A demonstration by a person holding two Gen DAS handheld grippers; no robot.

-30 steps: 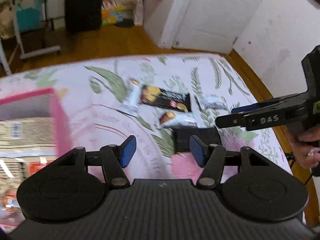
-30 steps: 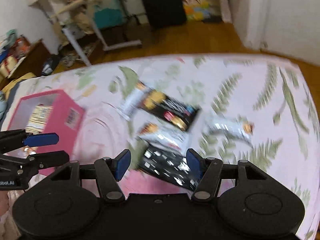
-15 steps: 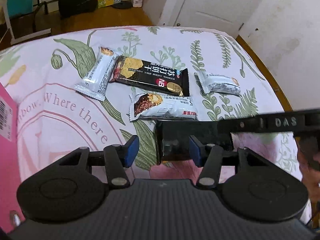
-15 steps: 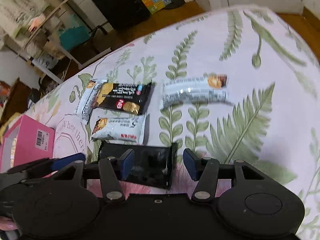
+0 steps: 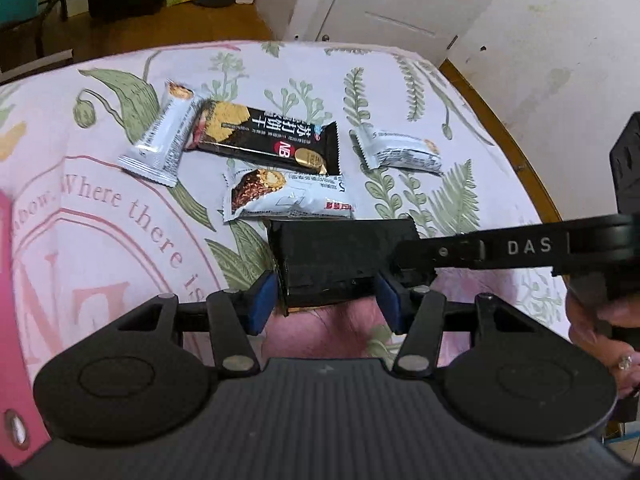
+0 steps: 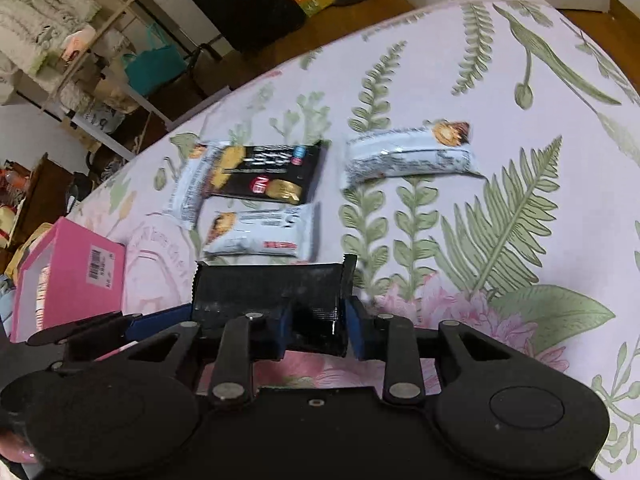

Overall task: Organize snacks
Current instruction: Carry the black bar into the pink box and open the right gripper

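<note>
A plain black snack packet [image 5: 332, 256] [image 6: 272, 288] lies on the floral tablecloth [image 6: 500, 80], nearest to both grippers. My right gripper [image 6: 318, 332] is shut on its right part, and the foil bunches between the blue pads. In the left wrist view one of its fingers [image 5: 460, 250] reaches in from the right. My left gripper [image 5: 324, 300] straddles the packet's left part with its jaws partly apart. I see no squeeze there. Its blue pad [image 6: 160, 322] lies by the packet's left end.
Beyond the black packet lie a black-and-gold cracker packet [image 5: 264, 140] and three white bars [image 5: 164, 140] [image 5: 288, 196] [image 5: 400, 152]. A pink box [image 6: 68, 276] stands open at the left. The table's wooden rim [image 5: 504, 132] curves at the right. A hand [image 5: 600, 320] holds the right gripper.
Both grippers have come down and forward onto the black packet. The right jaws have closed on it. The left jaws have narrowed a little, and the packet now lies between them.
</note>
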